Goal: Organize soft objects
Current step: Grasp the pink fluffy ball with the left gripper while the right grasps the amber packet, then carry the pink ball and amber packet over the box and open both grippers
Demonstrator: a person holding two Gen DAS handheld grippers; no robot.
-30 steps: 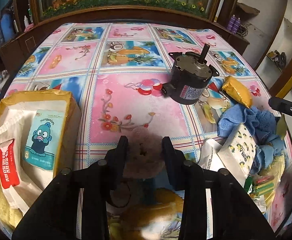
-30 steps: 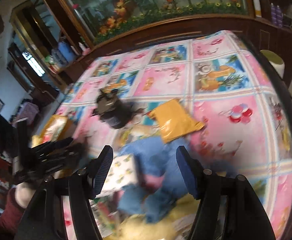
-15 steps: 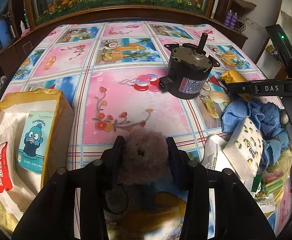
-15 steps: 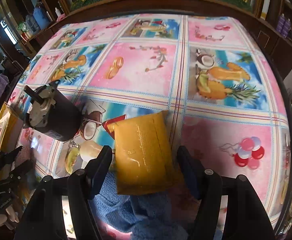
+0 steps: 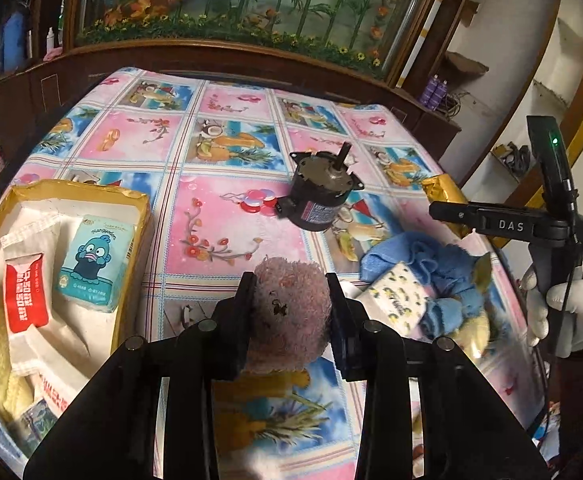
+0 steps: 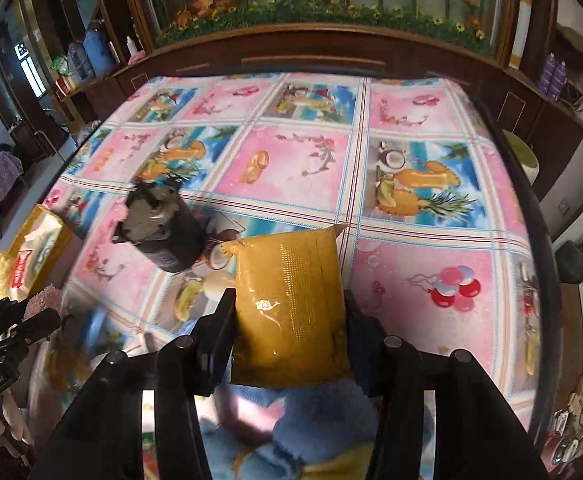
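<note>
My left gripper [image 5: 290, 305] is shut on a pink fuzzy plush ball [image 5: 291, 312] and holds it above the tablecloth. To its left stands a yellow box [image 5: 135, 208] holding tissue packs and a yellow plush. My right gripper [image 6: 289, 316] has its jaws around a yellow soft packet [image 6: 291, 304] that lies on the table; the fingers stand at the packet's sides, and I cannot tell whether they press it. A blue towel [image 5: 415, 256] and a patterned tissue pack [image 5: 397, 296] lie at the right. The right gripper also shows in the left wrist view [image 5: 451, 212].
A black electric motor [image 5: 321, 196] stands mid-table, also seen in the right wrist view [image 6: 159, 228]. The table carries a pink and blue patterned cloth [image 6: 303, 160]. A dark wooden cabinet with an aquarium [image 5: 251, 4] lines the far edge. Small clutter lies at the front right.
My left gripper has risen with the plush ball. My right gripper swung from the blue towel pile to the yellow packet and closed in around it.
</note>
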